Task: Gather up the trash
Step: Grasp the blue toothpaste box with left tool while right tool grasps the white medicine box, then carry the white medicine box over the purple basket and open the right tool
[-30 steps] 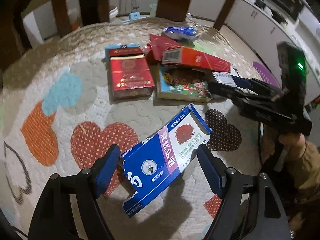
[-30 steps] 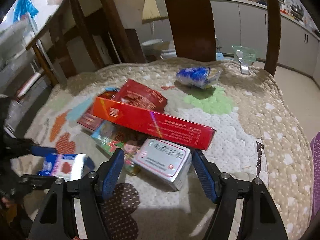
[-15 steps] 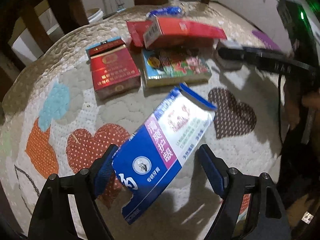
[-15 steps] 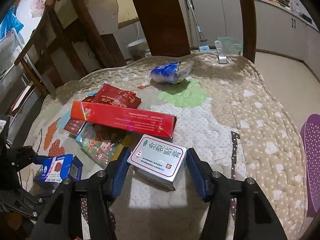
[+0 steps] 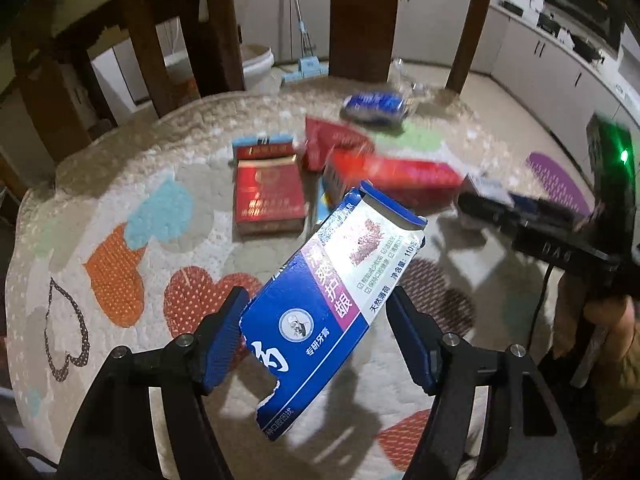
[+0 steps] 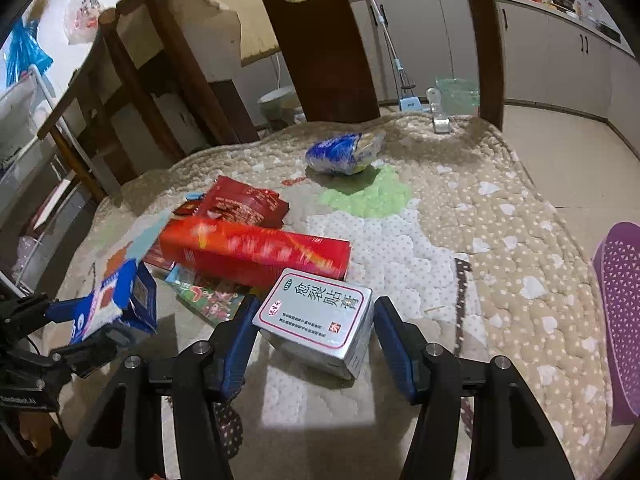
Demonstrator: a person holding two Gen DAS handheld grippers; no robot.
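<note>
My left gripper (image 5: 316, 300) has a torn blue and white toothpaste box (image 5: 336, 280) between its pads, tilted and clear of the quilted cloth (image 5: 120, 200); its jaws are closing on it. The same box (image 6: 116, 300) shows at the left of the right wrist view. My right gripper (image 6: 316, 308) is shut on a silver medicine box (image 6: 316, 316) with red-bordered print, both pads against its sides. In the left wrist view that gripper (image 5: 500, 208) reaches in from the right.
On the cloth lie a long red box (image 6: 256, 252), a red pouch (image 6: 240, 204), a red cigarette carton (image 5: 268, 196), a colourful flat box (image 6: 208, 296) and a blue wrapper (image 6: 344, 152). A purple basket (image 6: 620, 320) stands beyond the table's right edge. Dark wooden chairs (image 6: 328, 40) line the far side.
The left gripper has closed on the blue box and raised it off the cloth. The right gripper's pads have come onto the silver box, which now sits apart from the long red box.
</note>
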